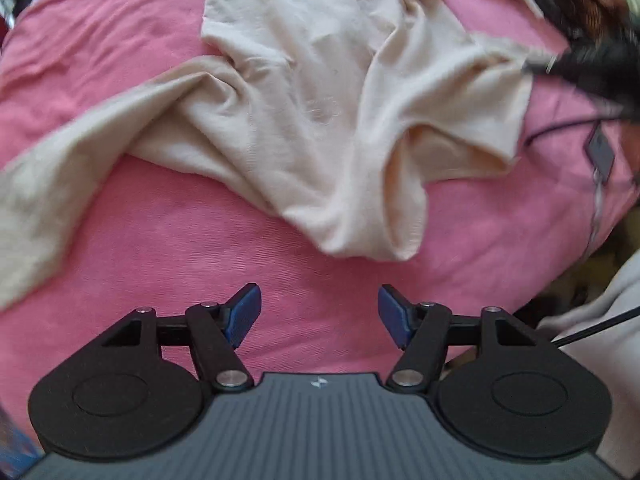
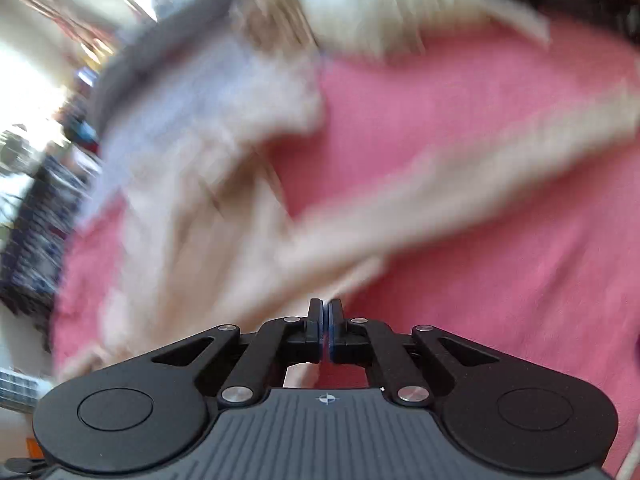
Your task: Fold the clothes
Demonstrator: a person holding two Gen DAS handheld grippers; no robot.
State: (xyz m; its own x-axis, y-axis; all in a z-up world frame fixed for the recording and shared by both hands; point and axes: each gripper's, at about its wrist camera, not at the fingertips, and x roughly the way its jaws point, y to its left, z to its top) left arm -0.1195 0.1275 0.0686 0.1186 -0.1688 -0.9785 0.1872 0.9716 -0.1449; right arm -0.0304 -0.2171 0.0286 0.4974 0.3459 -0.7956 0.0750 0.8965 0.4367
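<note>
A cream garment [image 1: 320,112] lies crumpled on a pink bed cover [image 1: 160,240]. My left gripper [image 1: 320,312] is open and empty, hovering over the pink cover just short of the garment's near folded edge. In the right wrist view, which is blurred by motion, my right gripper [image 2: 325,320] has its jaws together on the edge of the cream garment [image 2: 224,216], which stretches away from the fingertips up and to the left. The right gripper also shows as a dark blur in the left wrist view [image 1: 592,68] at the garment's far right corner.
The pink bed cover [image 2: 480,160] fills most of both views. A black cable with a small grey box [image 1: 600,152] lies on the cover at the right. Light cloth [image 1: 600,312] sits at the right edge. Room clutter [image 2: 36,200] lies beyond the bed's left side.
</note>
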